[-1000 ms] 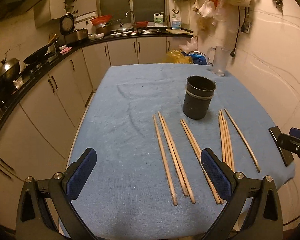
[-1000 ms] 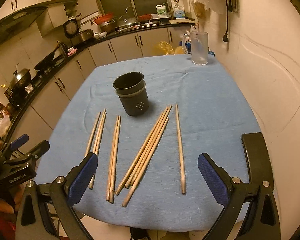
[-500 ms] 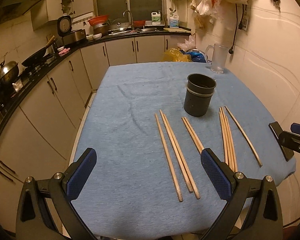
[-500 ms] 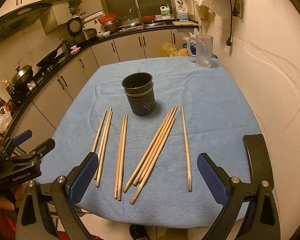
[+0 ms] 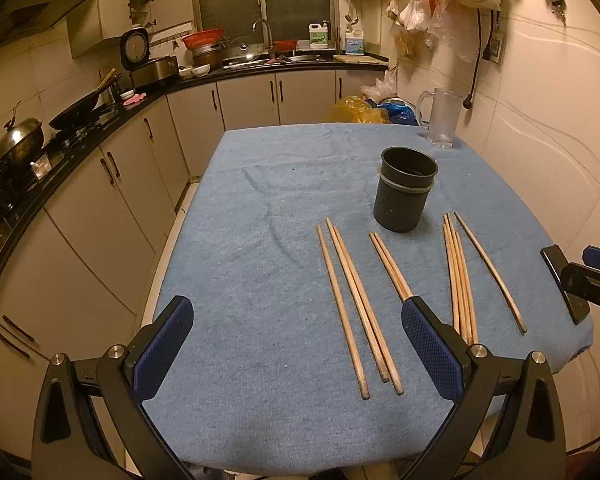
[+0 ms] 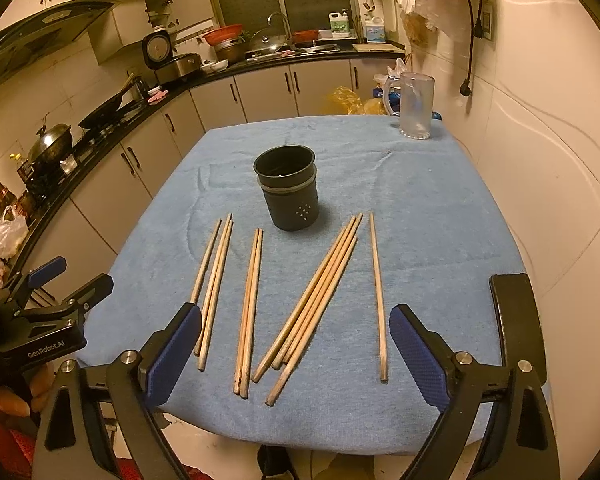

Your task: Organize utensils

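A dark cylindrical holder stands upright mid-table, empty as far as I can see, also visible in the left wrist view. Wooden chopsticks lie loose in front of it: three on the left, a pair, a fanned bundle of several and a single one. My right gripper hovers over their near ends; its jaws are closing with nothing gripped. My left gripper stands open above the cloth beside the left-hand sticks, holding nothing.
The table carries a blue cloth. A clear glass mug stands at its far right corner. A tiled wall runs close along the right edge. Kitchen counters with pans lie to the left. A hand holds the left gripper's body.
Both views have shifted slightly. The right gripper's pads stand a little closer together. The chopsticks and the holder have not moved.
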